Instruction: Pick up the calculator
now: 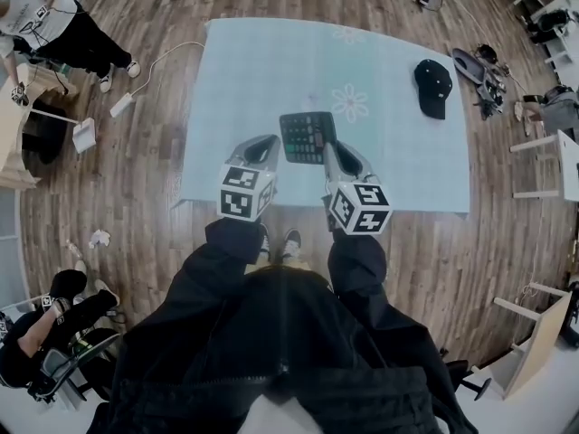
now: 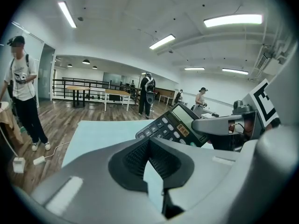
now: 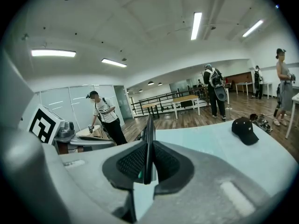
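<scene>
lift step: right gripper (image 1: pixel 328 155) clamped on calculator (image 1: pixel 306 135) edge, off the table (image 1: pixel 253 70); left gripper (image 2: pixel 149 158) closed, empty. next: hold grip firm and level.

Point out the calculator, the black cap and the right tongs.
calculator (image 1: pixel 306 136), head view, middle of its face.
black cap (image 1: pixel 433 84), head view, its crown.
right tongs (image 3: pixel 147 164), right gripper view, midway between its tips, clamped on the calculator's edge.
</scene>
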